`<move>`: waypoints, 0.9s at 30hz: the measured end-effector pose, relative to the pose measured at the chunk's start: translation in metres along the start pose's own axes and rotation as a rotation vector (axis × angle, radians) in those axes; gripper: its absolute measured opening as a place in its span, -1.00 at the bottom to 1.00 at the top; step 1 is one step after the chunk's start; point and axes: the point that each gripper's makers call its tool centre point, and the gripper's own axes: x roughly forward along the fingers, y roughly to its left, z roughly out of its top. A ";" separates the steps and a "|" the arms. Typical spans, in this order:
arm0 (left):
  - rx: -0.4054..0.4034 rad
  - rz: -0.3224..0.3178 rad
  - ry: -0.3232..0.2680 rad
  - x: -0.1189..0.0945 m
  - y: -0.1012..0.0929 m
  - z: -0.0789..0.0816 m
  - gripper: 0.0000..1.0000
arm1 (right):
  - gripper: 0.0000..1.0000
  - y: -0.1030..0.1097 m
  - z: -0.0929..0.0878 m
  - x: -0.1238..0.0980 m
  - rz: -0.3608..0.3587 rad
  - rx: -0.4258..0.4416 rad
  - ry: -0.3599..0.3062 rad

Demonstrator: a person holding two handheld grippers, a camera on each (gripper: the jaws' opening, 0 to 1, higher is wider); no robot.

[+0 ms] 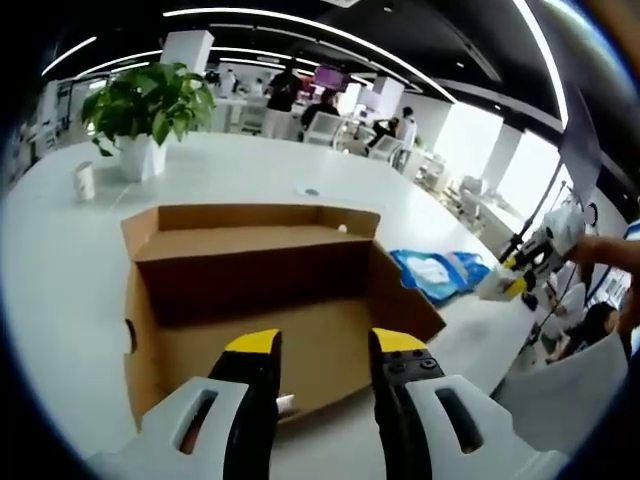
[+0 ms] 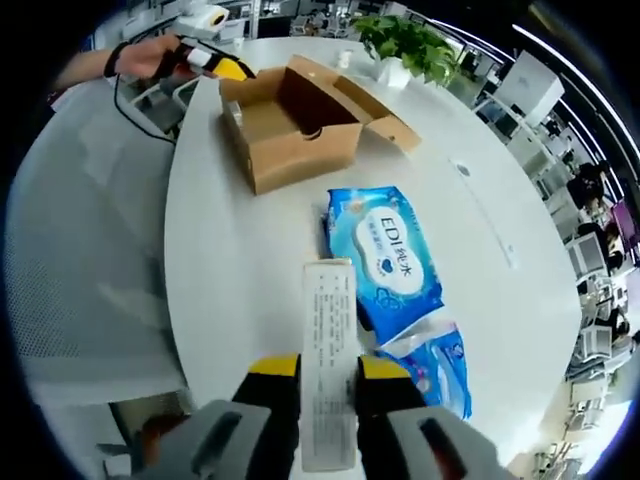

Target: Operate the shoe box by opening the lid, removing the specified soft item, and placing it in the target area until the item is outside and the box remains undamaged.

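The brown cardboard shoe box (image 1: 250, 290) lies open on the white table, its lid flap folded back, and its inside looks bare. My left gripper (image 1: 325, 345) hovers open over the box's near edge with nothing between its jaws. A blue wet-wipe pack (image 2: 385, 255) lies on the table beside the box, also seen as the blue pack (image 1: 440, 272). A second blue pack (image 2: 435, 360) lies closer to my right gripper (image 2: 328, 368), which is shut on a long white printed strip (image 2: 328, 310). The box (image 2: 290, 120) is farther away, with the left gripper (image 2: 215, 62) held over it.
A potted plant (image 1: 150, 105) and a small white cup (image 1: 85, 180) stand beyond the box. The round white table (image 2: 230, 270) has its edge close on the left of the right gripper view, with a person's grey-clad body (image 2: 90, 230) alongside. Office desks and people fill the background.
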 end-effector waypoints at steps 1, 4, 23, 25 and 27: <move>0.001 0.001 0.001 0.000 0.000 0.000 -0.30 | -0.67 -0.002 -0.001 0.000 -0.001 -0.004 0.004; 0.003 0.004 0.002 0.000 0.001 0.000 -0.30 | -0.67 -0.008 -0.004 -0.003 -0.004 -0.015 0.011; -0.002 0.025 0.006 -0.001 0.009 -0.003 -0.30 | -0.67 -0.045 -0.005 -0.009 -0.013 -0.044 0.014; -0.002 0.026 0.006 -0.001 0.010 -0.003 -0.30 | -0.67 -0.048 -0.004 -0.010 -0.014 -0.049 0.014; -0.001 0.028 0.007 -0.001 0.011 -0.004 -0.30 | -0.67 -0.052 -0.003 -0.009 -0.014 -0.057 0.017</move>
